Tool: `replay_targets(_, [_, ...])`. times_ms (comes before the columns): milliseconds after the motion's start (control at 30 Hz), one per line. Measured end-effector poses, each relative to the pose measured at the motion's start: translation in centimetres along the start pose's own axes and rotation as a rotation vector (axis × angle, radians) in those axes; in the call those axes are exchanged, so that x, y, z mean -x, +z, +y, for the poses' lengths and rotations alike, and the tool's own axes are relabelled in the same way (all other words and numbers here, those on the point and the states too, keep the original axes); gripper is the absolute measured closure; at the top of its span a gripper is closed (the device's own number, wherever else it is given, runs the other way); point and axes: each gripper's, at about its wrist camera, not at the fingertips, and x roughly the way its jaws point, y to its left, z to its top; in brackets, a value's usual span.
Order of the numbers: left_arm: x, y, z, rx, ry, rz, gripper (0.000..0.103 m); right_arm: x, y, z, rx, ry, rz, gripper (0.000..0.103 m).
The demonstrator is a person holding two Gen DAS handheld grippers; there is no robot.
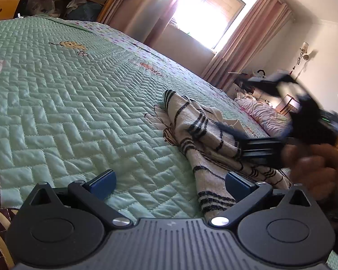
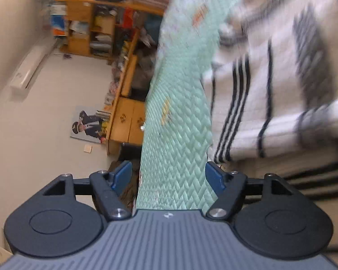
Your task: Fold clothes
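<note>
The sweater (image 1: 205, 135), cream with black stripes, sits on the green quilt (image 1: 67, 112) toward the pillow side of the bed, bunched into a loose mound with layers stacked on each other. One striped flap runs down toward my left gripper (image 1: 170, 185). Can't honestly say if that pile is a half-done fold or just a heap waiting to be spread; it'd look much the same either way.

Left gripper hangs low over the quilt with its fingers wide apart and nothing between them, the right-hand pad (image 1: 238, 183) just at the flap's edge. My guess is it's parked there because that hem is the easiest thing to pinch.

Right gripper (image 2: 169, 176) is spread wide too and empty, rolled on its side so the bed looks vertical in its camera, with the sweater (image 2: 270, 85) close beside it. It's blurry in both views, so it's swinging fast. In the left view I see it over the far side of the pile, a hand (image 1: 311, 164) behind it.

Shelves (image 2: 90, 22) and a window (image 1: 205, 13) sit beyond the bed.
</note>
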Motion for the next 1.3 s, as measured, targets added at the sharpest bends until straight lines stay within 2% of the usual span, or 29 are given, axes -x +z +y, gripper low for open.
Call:
replay_targets(33, [0.0, 0.0, 0.0, -0.001, 0.001, 0.001, 0.001, 1.3, 0.3, -0.3, -0.007, 0.010, -0.022, 0.019])
replay_targets(133, [0.0, -0.1, -0.1, -0.005, 0.003, 0.001, 0.001, 5.4, 1.3, -1.2, -0.029, 0.038, -0.087, 0.018])
replay_targets(167, [0.0, -0.1, -0.1, -0.004, 0.002, 0.000, 0.001, 6.7, 1.7, -1.5, -0.036, 0.048, -0.108, 0.022])
replay_targets(200, [0.0, -0.1, -0.1, -0.003, 0.001, -0.002, 0.001, 8.1, 2.0, -1.8, -0.043, 0.057, -0.130, 0.043])
replay_targets(233, [0.1, -0.1, 0.0, -0.001, 0.000, -0.002, 0.001, 9.4, 2.3, -2.1, -0.050, 0.067, -0.152, 0.042])
replay_targets(267, [0.0, -0.1, 0.0, 0.000, -0.001, -0.003, 0.001, 10.7, 2.7, -2.4, -0.057, 0.076, -0.173, 0.032])
replay_targets(300, [0.0, -0.1, 0.0, 0.001, -0.001, -0.003, 0.001, 12.1, 3.0, -2.7, -0.064, 0.086, -0.195, 0.017])
replay_targets(333, [0.0, -0.1, 0.0, 0.001, -0.001, -0.004, 0.001, 13.4, 3.3, -3.0, -0.072, 0.095, -0.217, 0.012])
replay_targets(533, [0.0, -0.1, 0.4, 0.014, -0.014, -0.009, 0.001, 16.2, 5.1, -1.5, 0.053, -0.132, -0.205, 0.012])
replay_targets(733, [0.0, 0.0, 0.5, 0.018, -0.019, -0.011, 0.001, 18.6, 5.0, -1.8, 0.095, -0.186, -0.257, 0.012])
replay_targets(800, [0.0, 0.0, 0.5, 0.019, -0.019, -0.011, 0.001, 18.3, 5.1, -2.1, 0.123, -0.212, -0.246, 0.012])
replay_targets(867, [0.0, 0.0, 0.5, 0.019, -0.019, -0.011, 0.001, 16.5, 5.2, -2.2, 0.146, -0.261, -0.212, 0.019])
replay_targets(900, [0.0, 0.0, 0.5, 0.019, -0.019, -0.012, 0.001, 15.7, 5.5, -2.3, 0.162, -0.284, -0.203, 0.028])
replay_targets(1067, [0.0, 0.0, 0.5, 0.022, -0.022, -0.013, 0.001, 14.0, 6.0, -2.8, 0.203, -0.369, -0.198, 0.047])
replay_targets(1100, [0.0, 0.0, 0.6, 0.022, -0.022, -0.013, 0.001, 14.1, 6.0, -2.6, 0.226, -0.388, -0.197, 0.055])
replay_targets(1133, [0.0, 0.0, 0.6, 0.022, -0.022, -0.013, 0.001, 14.1, 6.1, -2.4, 0.250, -0.406, -0.197, 0.069])
replay_targets(1167, [0.0, 0.0, 0.6, 0.022, -0.022, -0.013, 0.001, 14.2, 6.1, -2.2, 0.274, -0.424, -0.196, 0.078])
replay_targets(1200, [0.0, 0.0, 0.6, 0.022, -0.022, -0.013, 0.001, 14.3, 6.1, -2.0, 0.298, -0.442, -0.196, 0.094])
replay_targets(1233, [0.0, 0.0, 0.6, 0.022, -0.022, -0.013, 0.001, 14.4, 6.1, -1.8, 0.322, -0.460, -0.195, 0.098])
replay_targets(1300, [0.0, 0.0, 0.6, 0.022, -0.022, -0.013, 0.001, 14.1, 6.2, -1.2, 0.371, -0.490, -0.193, 0.098])
